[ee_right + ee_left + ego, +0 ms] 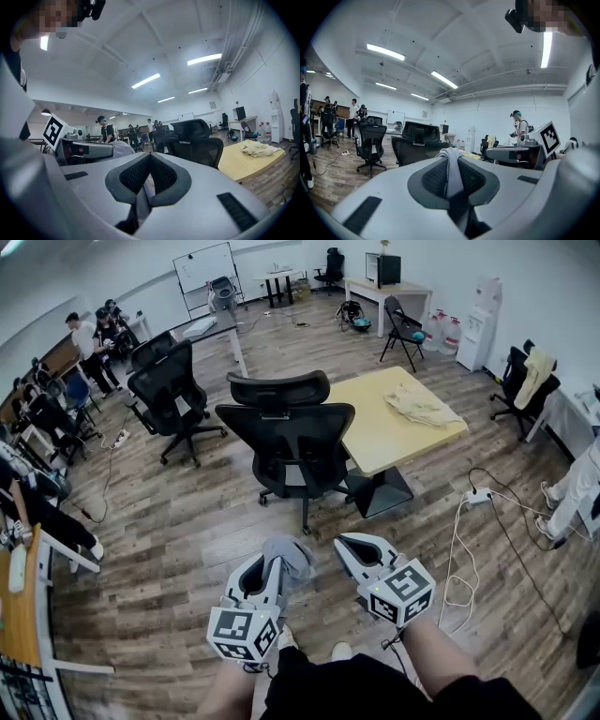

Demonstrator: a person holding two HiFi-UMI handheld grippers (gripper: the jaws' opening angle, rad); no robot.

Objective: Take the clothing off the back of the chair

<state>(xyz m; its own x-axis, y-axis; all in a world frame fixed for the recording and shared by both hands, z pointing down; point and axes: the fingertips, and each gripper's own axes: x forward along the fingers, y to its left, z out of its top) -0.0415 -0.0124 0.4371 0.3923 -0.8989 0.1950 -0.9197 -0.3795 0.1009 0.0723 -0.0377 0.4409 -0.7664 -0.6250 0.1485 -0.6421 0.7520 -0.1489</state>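
A black mesh office chair (292,444) stands ahead of me at the corner of a yellow table (375,442); its backrest is bare. My left gripper (277,563) is low in the head view, shut on a grey piece of clothing (293,555). In the left gripper view the grey cloth (453,171) runs pinched between the dark pads of the left gripper (451,158). Beside it, my right gripper (349,547) is shut with nothing in it; in its own view the right gripper (150,158) has its pads meeting on nothing. A beige garment (419,406) lies on the table.
More black chairs (173,390) stand at the left, near several people. A chair with a yellowish garment (532,379) is at the right wall. A power strip and white cables (476,496) lie on the wooden floor at the right, beside a person's leg (574,491).
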